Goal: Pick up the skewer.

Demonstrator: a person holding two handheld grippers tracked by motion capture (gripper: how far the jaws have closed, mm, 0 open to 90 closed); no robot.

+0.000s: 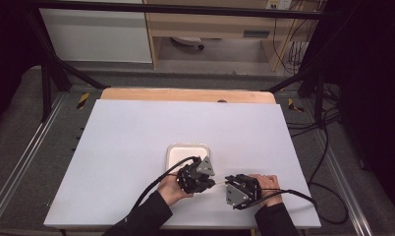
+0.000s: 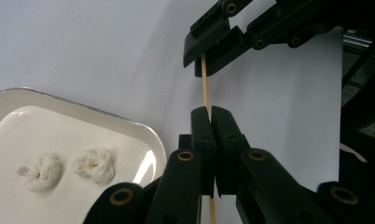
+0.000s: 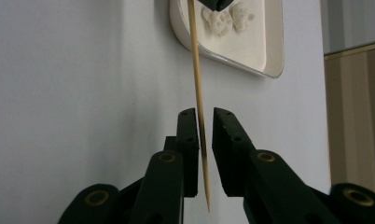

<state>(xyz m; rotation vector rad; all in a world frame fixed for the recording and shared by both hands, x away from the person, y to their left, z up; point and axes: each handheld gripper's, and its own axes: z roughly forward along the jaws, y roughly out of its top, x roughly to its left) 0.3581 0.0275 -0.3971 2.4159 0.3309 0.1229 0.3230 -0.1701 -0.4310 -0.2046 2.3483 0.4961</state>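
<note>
Left hand-held gripper (image 2: 211, 114): I see its jaws pressed together on the wooden skewer (image 2: 205, 88); it sits at the near middle of the tabletop (image 1: 136, 132), just near of the tray (image 1: 187, 153)
Right hand-held gripper (image 3: 204, 116): its jaws stand on both sides of the skewer with a thin gap on the right side, so they do not clamp it; it lies just right of the left one
Wooden skewer: it stretches between the two grippers above the tabletop, and its pointed end passes between my right jaws
Tray: white, with rounded corners, far of the left gripper
Dough pieces (image 2: 43, 171): two pale lumps lying side by side in the tray
</note>
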